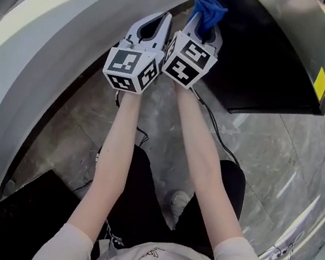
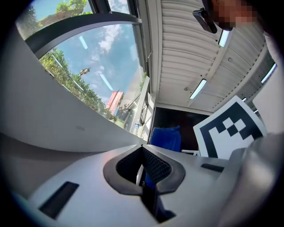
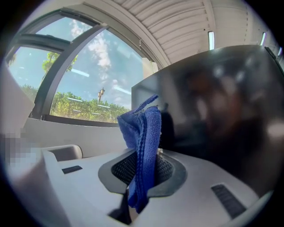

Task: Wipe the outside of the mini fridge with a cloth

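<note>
Your right claw (image 3: 142,165) is clamped on the cloth (image 3: 144,128) near the fridge (image 3: 222,97); your left claw (image 2: 143,153) is closed, empty. Next, press the cloth to its side.

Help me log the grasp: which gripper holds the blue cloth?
The right gripper: the blue cloth is clamped between its jaws; the left gripper is shut on nothing.

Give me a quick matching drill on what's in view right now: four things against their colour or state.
Things:
1. left claw
2. right claw
3. cloth
4. mini fridge

States:
a. black, glossy side
b. blue, folded, sticking up
c. shut, nothing between the jaws
d. shut on the cloth

Pairs: 1-c, 2-d, 3-b, 4-a
</note>
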A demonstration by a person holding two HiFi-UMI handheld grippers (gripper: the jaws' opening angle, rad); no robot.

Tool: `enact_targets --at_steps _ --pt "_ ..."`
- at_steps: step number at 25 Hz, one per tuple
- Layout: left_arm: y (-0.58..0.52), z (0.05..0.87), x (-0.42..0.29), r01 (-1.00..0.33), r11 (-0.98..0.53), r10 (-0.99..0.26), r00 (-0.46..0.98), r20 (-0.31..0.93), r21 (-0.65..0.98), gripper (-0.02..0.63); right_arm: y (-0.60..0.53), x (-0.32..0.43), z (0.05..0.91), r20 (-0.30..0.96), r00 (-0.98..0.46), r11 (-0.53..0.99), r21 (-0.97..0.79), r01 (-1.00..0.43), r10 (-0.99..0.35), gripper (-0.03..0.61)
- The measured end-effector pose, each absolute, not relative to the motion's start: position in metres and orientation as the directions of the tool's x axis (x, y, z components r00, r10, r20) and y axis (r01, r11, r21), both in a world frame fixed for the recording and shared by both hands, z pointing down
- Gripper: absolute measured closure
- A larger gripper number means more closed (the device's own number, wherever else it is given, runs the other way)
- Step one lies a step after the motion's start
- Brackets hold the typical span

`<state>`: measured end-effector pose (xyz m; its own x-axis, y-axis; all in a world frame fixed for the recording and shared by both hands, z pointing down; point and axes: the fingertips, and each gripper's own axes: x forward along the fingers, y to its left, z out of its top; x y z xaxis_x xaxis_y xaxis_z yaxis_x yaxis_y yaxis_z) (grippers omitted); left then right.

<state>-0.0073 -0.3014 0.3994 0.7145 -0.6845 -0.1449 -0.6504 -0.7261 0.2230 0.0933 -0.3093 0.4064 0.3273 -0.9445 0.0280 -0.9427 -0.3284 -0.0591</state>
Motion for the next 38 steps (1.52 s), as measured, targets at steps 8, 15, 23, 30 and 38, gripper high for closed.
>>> enact_targets --at_steps 8,15,23,30,38 --pt "-0.290 0.399 0.007 -0.632 -0.753 -0.656 0.742 -0.134 0.185 0.609 -0.276 0.111 0.405 0.010 0.364 -0.363 0.011 -0.932 -0.932 0.506" --pt "-0.266 0.409 0.057 -0.543 -0.827 -0.558 0.823 -0.106 0.146 0.609 -0.233 0.139 0.415 0.020 0.417 -0.415 0.051 -0.908 -0.909 0.506" --pt "-0.228 0.433 0.104 -0.475 -0.869 -0.483 0.875 -0.028 0.140 0.609 -0.179 0.174 0.419 0.036 0.491 -0.483 0.127 -0.866 -0.870 0.506" --pt "-0.193 0.420 0.142 -0.376 -0.921 -0.382 0.922 -0.056 0.100 0.609 -0.136 0.202 0.423 0.043 0.587 -0.581 0.097 -0.808 -0.809 0.506" --pt "-0.169 0.449 0.145 -0.313 -0.936 -0.319 0.947 -0.014 0.162 0.609 -0.105 0.223 0.424 0.034 0.620 -0.605 0.184 -0.775 -0.784 0.506"
